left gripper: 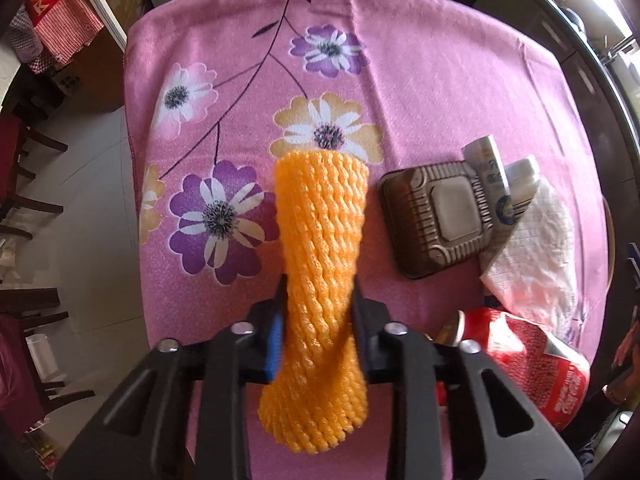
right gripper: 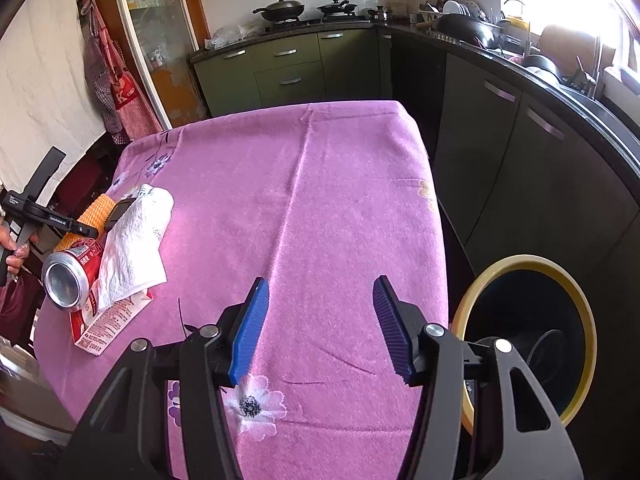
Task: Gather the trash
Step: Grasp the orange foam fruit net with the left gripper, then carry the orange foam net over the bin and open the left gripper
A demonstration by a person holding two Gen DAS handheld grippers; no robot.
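My left gripper (left gripper: 319,300) is shut on an orange foam fruit net (left gripper: 320,240) and holds it above the pink flowered tablecloth (left gripper: 420,92). To its right lie a brown plastic tray (left gripper: 436,220), a white tissue (left gripper: 532,248), a small white bottle (left gripper: 520,178) and a red can on a red wrapper (left gripper: 540,364). In the right wrist view my right gripper (right gripper: 320,324) is open and empty over the cloth (right gripper: 320,200). The can (right gripper: 66,280), tissue (right gripper: 132,248), net (right gripper: 94,210) and left gripper (right gripper: 120,210) lie at its far left.
A yellow-rimmed bin (right gripper: 528,336) with a dark inside stands off the table's right edge, beside my right gripper. Kitchen cabinets (right gripper: 288,72) and a counter with pans run behind and to the right. Dark chairs (left gripper: 24,200) stand left of the table.
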